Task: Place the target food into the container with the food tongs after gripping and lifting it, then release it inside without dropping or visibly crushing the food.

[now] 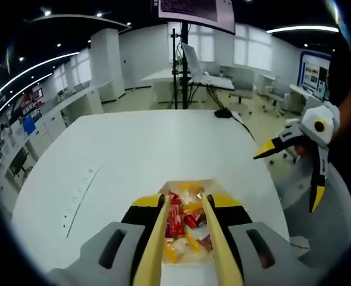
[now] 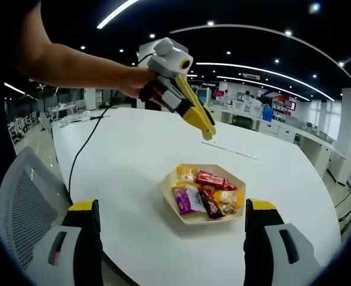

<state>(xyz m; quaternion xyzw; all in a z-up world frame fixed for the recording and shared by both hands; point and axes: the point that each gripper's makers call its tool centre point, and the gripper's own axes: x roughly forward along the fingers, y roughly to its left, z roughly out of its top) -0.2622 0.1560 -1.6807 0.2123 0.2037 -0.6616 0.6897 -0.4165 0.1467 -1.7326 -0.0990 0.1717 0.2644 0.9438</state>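
Task looks barely begun: wrapped snacks (image 2: 202,192) all sit in the shallow tray (image 2: 166,189) on the white table (image 2: 133,155), none lifted, no separate container seen.

Left gripper (image 1: 188,196), holding pale tongs (image 1: 157,238) in its jaws, hangs above the tray w/ tong tips apart, straddling the pile, nothing pinched. In right gripper view it hovers above and beyond the tray, clear of the food.

Right gripper (image 2: 172,214) has jaws wide apart, empty, tray just ahead between them. Still left: grip, lift, place.
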